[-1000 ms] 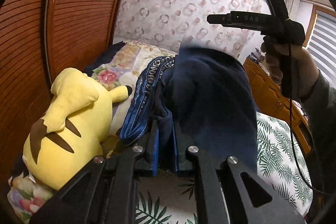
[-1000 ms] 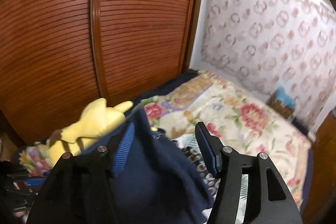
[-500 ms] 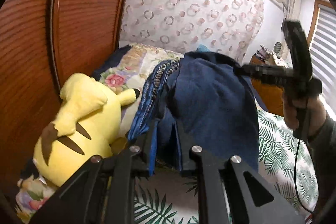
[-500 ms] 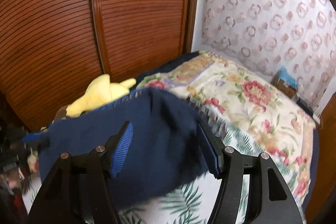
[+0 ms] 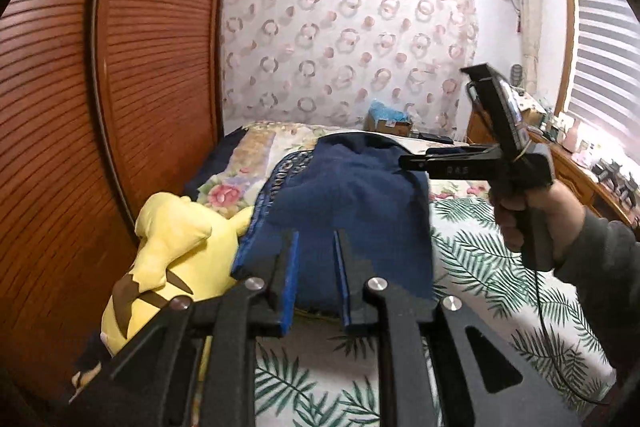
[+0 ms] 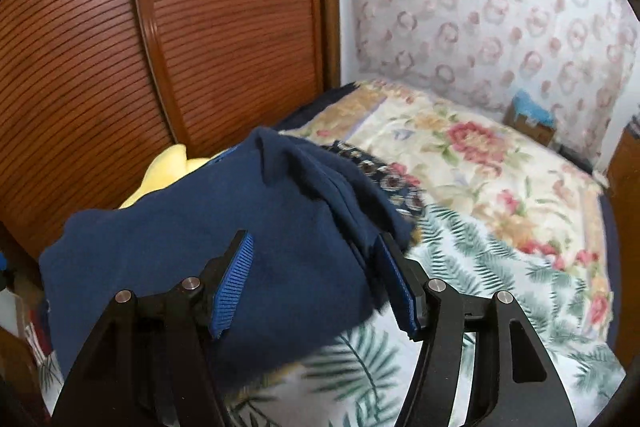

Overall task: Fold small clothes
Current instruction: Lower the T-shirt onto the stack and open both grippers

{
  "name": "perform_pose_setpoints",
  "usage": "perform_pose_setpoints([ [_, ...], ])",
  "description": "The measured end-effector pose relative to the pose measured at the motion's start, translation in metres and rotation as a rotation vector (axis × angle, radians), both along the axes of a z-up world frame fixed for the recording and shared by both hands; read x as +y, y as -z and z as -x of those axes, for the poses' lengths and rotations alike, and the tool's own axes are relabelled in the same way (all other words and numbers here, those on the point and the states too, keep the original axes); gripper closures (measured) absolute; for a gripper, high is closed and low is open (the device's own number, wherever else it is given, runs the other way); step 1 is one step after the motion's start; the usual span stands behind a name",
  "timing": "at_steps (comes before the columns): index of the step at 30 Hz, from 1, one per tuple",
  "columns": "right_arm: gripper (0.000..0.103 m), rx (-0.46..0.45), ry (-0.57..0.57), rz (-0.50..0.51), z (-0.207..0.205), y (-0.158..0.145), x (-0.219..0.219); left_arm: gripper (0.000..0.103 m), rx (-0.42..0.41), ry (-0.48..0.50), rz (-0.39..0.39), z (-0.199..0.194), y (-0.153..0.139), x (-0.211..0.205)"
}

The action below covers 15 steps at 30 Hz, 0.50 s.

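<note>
2 grippers parted, neither gripping: left gripper [image 5: 314, 269] narrowly, right gripper [image 6: 316, 279] wide. Navy garment [image 5: 348, 211] lies mid-frame on leaf-print bedspread [image 5: 480, 267], seemingly folded. Flatten it, square edges, avoid Pikachu plush [image 5: 168, 251] lower left.

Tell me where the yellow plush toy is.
Left wrist view, lower left: the yellow plush toy lies on the bed beside the wooden wardrobe door, touching the navy garment.
</note>
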State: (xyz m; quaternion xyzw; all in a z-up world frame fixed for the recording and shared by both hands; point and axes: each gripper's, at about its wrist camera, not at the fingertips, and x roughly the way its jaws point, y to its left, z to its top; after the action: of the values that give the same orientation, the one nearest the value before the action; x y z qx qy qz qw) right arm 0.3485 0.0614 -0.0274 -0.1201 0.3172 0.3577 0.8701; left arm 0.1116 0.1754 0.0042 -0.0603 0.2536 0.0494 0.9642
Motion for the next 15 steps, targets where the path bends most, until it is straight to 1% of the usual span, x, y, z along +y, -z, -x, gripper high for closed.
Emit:
perform_pose_setpoints([
  [2,0.039,-0.007,0.011,-0.011,0.010,-0.008,-0.014,0.088,0.000,0.021,-0.002,0.003,-0.003,-0.008],
  [5,0.039,-0.035,0.040,-0.041,0.034,-0.023,-0.042,0.087,-0.004,0.034,-0.027,0.007,-0.007,-0.021],
  [9,0.039,-0.067,0.084,-0.095,0.073,-0.038,-0.085,0.087,-0.012,0.057,-0.042,0.012,-0.010,-0.040],
  [13,0.039,-0.099,0.122,-0.118,0.108,-0.042,-0.122,0.087,-0.008,0.078,-0.053,0.015,-0.008,-0.062],
  [15,0.036,-0.117,0.154,-0.115,0.129,-0.041,-0.143,0.087,-0.010,0.107,-0.043,0.017,-0.006,-0.074],
])
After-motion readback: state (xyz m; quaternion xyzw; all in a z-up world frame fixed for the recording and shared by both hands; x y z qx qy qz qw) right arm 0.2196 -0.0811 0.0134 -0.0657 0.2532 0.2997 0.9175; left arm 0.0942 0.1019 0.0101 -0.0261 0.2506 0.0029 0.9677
